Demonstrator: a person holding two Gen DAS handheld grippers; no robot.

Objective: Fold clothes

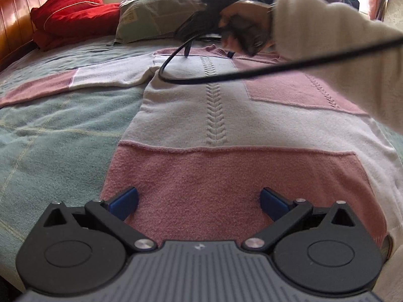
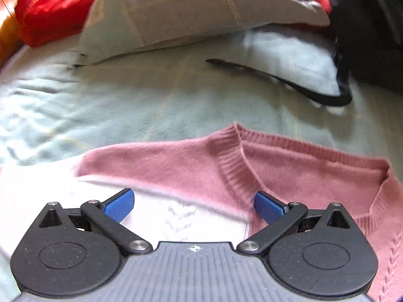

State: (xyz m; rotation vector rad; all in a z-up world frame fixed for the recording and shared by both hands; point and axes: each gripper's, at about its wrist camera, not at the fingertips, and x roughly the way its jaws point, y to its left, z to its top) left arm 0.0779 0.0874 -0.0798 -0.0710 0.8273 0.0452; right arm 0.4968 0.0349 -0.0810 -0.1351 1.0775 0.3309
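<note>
Pink-and-white sweater (image 1: 226, 125) lies flat under both your grippers: left gripper (image 1: 199, 205) spread wide over its hem, right gripper (image 2: 194, 206) spread wide by the collar (image 2: 234, 166). Folding looks unstarted; next, pinch an edge.

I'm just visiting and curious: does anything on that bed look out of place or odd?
Mostly tidy: the pink and white sweater lies flat on the bed. One oddity: a black cable trails across the sweater's upper part, where folding could snag it. Both tongs, left and right, are open and hold nothing.
</note>
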